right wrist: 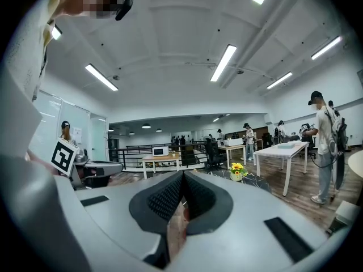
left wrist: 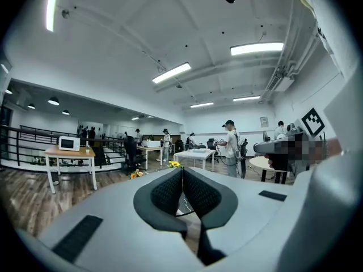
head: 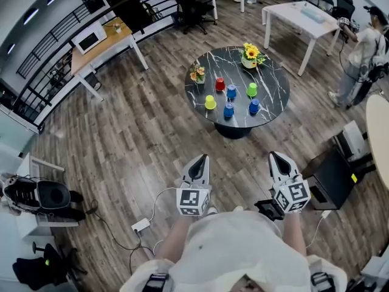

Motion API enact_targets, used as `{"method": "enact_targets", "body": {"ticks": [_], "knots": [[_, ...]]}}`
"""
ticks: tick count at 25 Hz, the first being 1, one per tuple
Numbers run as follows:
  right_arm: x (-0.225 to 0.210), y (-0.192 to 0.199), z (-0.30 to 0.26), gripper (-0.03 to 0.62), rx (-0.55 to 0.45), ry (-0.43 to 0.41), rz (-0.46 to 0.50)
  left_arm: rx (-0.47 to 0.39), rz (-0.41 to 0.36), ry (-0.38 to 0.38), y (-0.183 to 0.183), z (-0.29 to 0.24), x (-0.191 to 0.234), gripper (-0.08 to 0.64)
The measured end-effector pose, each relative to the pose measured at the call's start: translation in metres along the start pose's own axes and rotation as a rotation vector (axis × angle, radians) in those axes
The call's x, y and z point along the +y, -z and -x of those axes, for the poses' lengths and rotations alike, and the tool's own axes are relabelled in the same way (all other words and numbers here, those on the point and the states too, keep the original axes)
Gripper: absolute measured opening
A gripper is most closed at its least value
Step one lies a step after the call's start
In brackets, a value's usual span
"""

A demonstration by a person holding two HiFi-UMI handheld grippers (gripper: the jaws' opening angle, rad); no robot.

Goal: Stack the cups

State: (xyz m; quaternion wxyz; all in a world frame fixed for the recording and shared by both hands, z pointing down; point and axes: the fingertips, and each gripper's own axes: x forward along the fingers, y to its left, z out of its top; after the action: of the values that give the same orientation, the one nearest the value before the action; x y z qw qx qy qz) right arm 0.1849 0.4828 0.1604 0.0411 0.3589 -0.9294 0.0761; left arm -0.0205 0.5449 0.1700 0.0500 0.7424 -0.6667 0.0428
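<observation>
1. Closest in, my pale shirt [head: 237,248] is filling the bottom of the head view, and both my forearms are reaching forward from it.
2. Left gripper [head: 200,160]: I am holding it roughly level over the wood floor [head: 140,139]. Its jaws are pressing together with nothing between them.
3. Right gripper [head: 277,158]: I am holding it beside the left one, the two not touching. Its jaws are likewise meeting pad to pad and gripping nothing.
4. Round marble table [head: 273,78]: it is standing ahead of me, well apart from both grippers.
5. Six cups are sitting separately on that table, none stacked:
   - red cup [head: 220,84] and blue cup [head: 231,91], sitting just beside each other
   - green cup [head: 252,90], sitting further right
   - yellow cup [head: 210,102], second blue cup [head: 228,110] and third blue cup [head: 254,106], lining the near side
6. Flowers: a sunflower pot [head: 251,55] is sitting at the table's far edge, and a small orange bunch [head: 197,73] at its left edge.
7. Surroundings:
   - a wooden desk [head: 115,41] is carrying a microwave [head: 90,39] at far left
   - a white table [head: 298,17] is standing beyond
   - a person [head: 364,53] is standing at the right edge
   - a power strip [head: 141,225] is lying on the floor near my left side
</observation>
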Motion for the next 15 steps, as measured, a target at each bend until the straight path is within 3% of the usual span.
{"method": "enact_targets", "body": {"ticks": [5, 7, 8, 15], "knots": [[-0.013, 0.005, 0.002, 0.011, -0.010, -0.046, 0.005, -0.013, 0.010, -0.012, 0.002, -0.007, -0.014, 0.044], [-0.018, 0.008, 0.004, 0.081, -0.005, -0.060, 0.013, -0.019, 0.013, -0.002, 0.003, -0.007, -0.021, 0.154], [-0.021, 0.008, 0.005, 0.108, -0.006, -0.063, 0.018, -0.022, 0.014, 0.001, 0.003, -0.008, -0.023, 0.175], [-0.037, 0.009, -0.004, 0.158, -0.003, -0.071, 0.026, 0.009, 0.005, 0.017, 0.007, -0.027, -0.023, 0.221]]}}
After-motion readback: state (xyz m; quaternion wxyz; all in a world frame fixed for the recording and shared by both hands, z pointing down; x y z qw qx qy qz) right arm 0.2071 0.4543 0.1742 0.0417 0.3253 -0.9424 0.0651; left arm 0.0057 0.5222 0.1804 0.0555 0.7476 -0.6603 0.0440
